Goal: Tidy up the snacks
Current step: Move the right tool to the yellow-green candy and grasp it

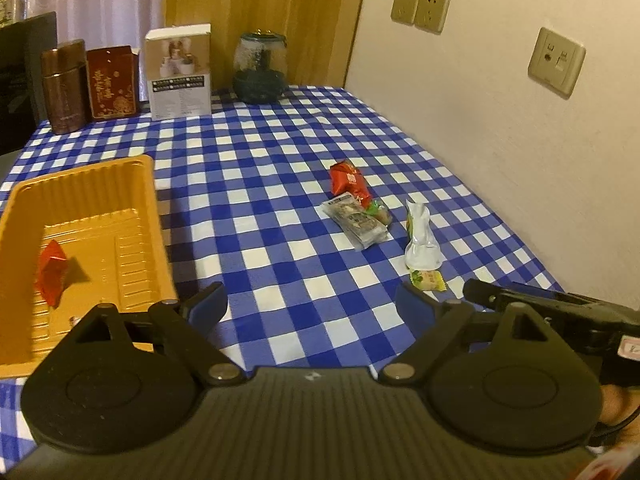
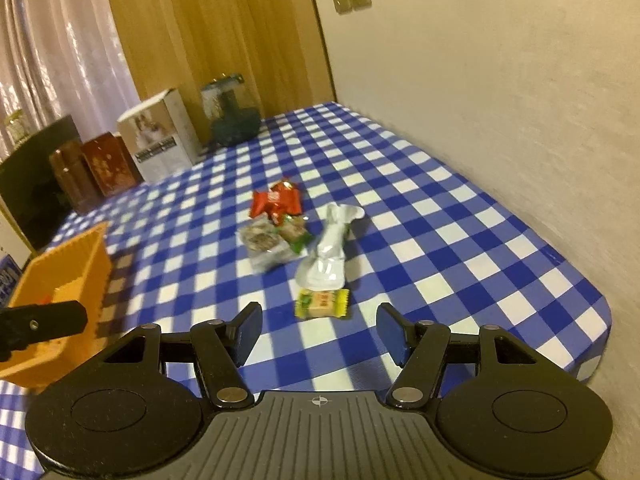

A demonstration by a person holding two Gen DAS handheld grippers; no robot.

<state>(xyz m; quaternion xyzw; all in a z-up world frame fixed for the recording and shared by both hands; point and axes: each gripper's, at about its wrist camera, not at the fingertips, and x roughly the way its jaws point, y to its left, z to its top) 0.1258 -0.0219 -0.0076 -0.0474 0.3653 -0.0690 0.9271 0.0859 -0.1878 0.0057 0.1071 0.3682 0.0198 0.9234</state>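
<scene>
- Your left gripper (image 1: 308,306) hovers over the bench's blue-and-white checked cloth (image 1: 260,184), its blue-padded fingers (image 1: 208,304) spread wide and grasping nothing.
- Your right gripper (image 2: 318,330) hangs with fingers (image 2: 390,330) released too, just short of the small yellow-and-green wrapped candy (image 2: 322,303).
- The orange ribbed plastic tray (image 1: 120,184) sits at the near left; a red foil-wrapped snack (image 1: 51,266) lies inside it.
- Right of the tray, well apart from it, the loose snacks cluster: a red packet (image 1: 348,178) farthest, a clear packet of brown pieces (image 1: 356,222) touching it, a white crinkled pouch (image 1: 420,236) to their right.
- The yellow-and-green candy lies just near of the white pouch.
- Along the far edge stand a brown cylindrical tin (image 1: 64,86), a dark red box (image 1: 112,82), a white carton (image 1: 178,72) and a glass jar (image 1: 261,68).
</scene>
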